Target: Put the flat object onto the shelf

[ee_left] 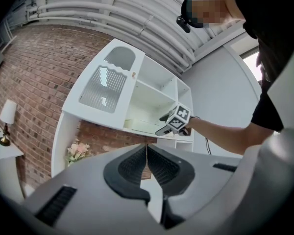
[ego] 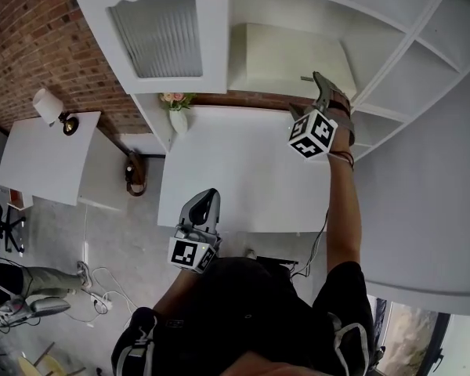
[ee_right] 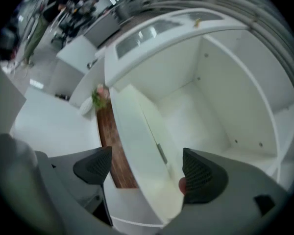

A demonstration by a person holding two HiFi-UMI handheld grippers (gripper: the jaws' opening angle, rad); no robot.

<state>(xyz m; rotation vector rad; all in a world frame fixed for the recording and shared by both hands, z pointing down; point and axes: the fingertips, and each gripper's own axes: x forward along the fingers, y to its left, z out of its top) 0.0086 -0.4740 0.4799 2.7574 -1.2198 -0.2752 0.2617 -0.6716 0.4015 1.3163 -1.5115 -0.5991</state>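
Lying flat on the shelf (ego: 241,67) of a white cabinet is the flat object (ego: 294,57), a pale cream slab, at about 1 o'clock in the head view. Its near end reaches toward the right tool (ego: 317,81), held up at the shelf's edge on an outstretched arm. In the right gripper view the slab (ee_right: 137,141) runs from 11 o'clock down to 6 o'clock, and that tool (ee_right: 144,168) has its jaws spread wide on either side of the slab's near end, not closed on it. Below, the left tool (ego: 207,200) hangs at 7 o'clock over the white bench (ego: 243,171); its jaws (ee_left: 147,165) are pressed together with nothing between them. A small vase of pink flowers (ego: 176,106) stands at the bench's back edge, at 11 o'clock.
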